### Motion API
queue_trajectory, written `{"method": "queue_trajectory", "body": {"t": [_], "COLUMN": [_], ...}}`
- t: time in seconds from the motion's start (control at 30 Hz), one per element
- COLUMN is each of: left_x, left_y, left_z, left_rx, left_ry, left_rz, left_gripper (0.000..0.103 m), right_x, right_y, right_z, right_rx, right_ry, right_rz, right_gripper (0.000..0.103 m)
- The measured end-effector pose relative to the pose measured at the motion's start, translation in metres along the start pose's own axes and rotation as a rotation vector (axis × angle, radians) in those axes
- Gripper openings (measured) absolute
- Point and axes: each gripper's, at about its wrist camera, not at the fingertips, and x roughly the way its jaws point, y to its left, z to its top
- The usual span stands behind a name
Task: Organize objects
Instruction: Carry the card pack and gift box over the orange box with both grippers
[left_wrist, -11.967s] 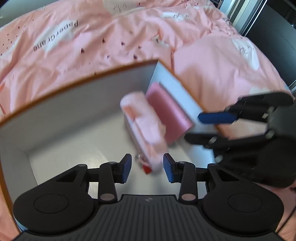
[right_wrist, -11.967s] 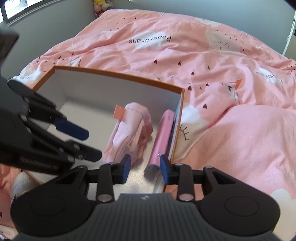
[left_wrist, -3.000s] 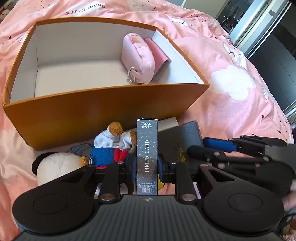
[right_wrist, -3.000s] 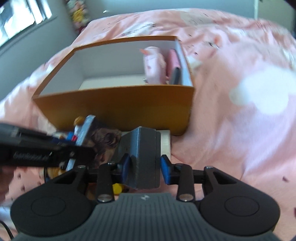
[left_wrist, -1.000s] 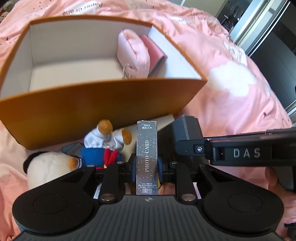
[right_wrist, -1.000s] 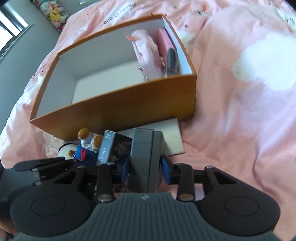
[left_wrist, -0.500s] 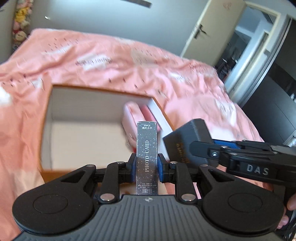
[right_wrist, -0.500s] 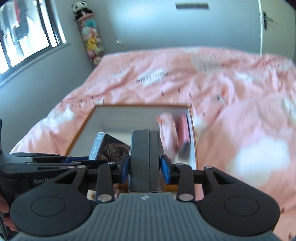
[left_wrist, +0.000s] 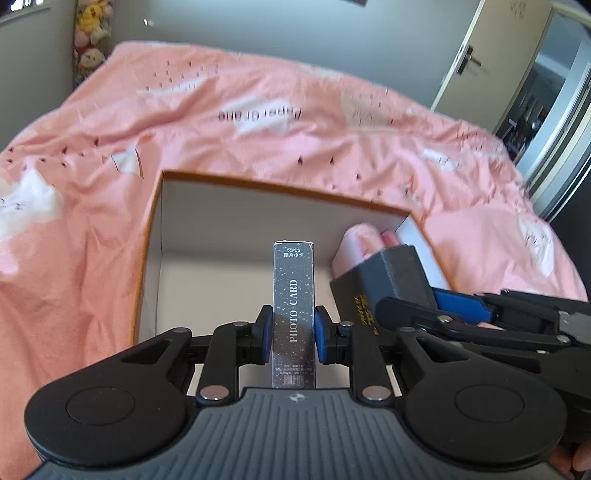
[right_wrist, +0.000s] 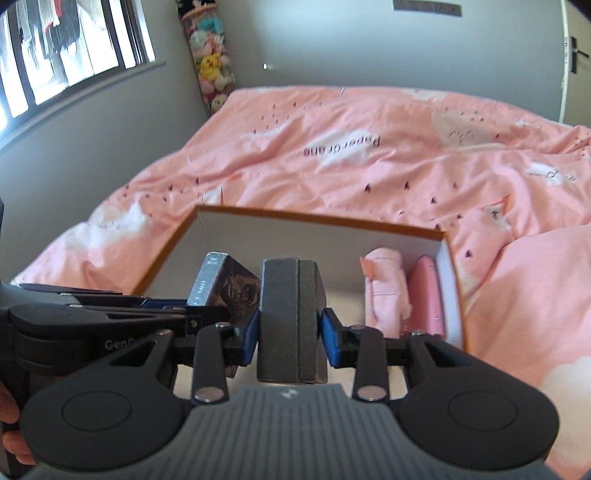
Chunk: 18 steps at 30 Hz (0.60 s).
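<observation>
left gripper (left_wrist: 291, 334) clamps the upright photo card box (left_wrist: 293, 295); right gripper (right_wrist: 290, 334) clamps a dark grey case (right_wrist: 290, 314). both hang over the orange storage box (right_wrist: 325, 218), whose pink pouch (right_wrist: 384, 288) sits at three o'clock, probably for upright filing alongside.

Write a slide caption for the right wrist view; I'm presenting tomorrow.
Right gripper carries a dark grey box over the orange storage box.

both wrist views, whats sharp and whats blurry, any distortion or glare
Left wrist view: the photo card box in the left tool is sharp, the pink bedding is motion-smeared, and the door frame bows from fisheye. Right wrist view: the dark grey box is crisp, the pink pouch is soft, and the window is blown out.
</observation>
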Motion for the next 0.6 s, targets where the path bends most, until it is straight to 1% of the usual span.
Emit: {"method": "queue_trajectory", "body": {"t": [0.1, 0.2, 0.3, 0.47, 0.6], "left_x": [0.014, 0.026, 0.036, 0.056, 0.069], "left_y": [0.009, 0.014, 0.018, 0.023, 0.025], "left_z": [0.003, 0.007, 0.013, 0.024, 0.031], "left_rx": [-0.005, -0.002, -0.009, -0.035, -0.053], "left_ry": [0.049, 0.074, 0.092, 0.129, 0.150], "left_rz": [-0.010, 0.001, 0.020, 0.020, 0.015], "left_gripper": [0.025, 0.025, 0.025, 0.025, 0.025], "right_x": [0.023, 0.039, 0.053, 0.083, 0.102], "right_y": [-0.004, -0.008, -0.012, -0.020, -0.026], "right_z": [0.000, 0.001, 0.005, 0.016, 0.024], "right_rx": [-0.011, -0.015, -0.018, -0.033, -0.036], "right_ry": [0.045, 0.071, 0.081, 0.113, 0.126], "right_rz": [-0.005, -0.002, -0.027, -0.091, -0.101], "right_gripper": [0.037, 0.037, 0.037, 0.037, 0.037]}}
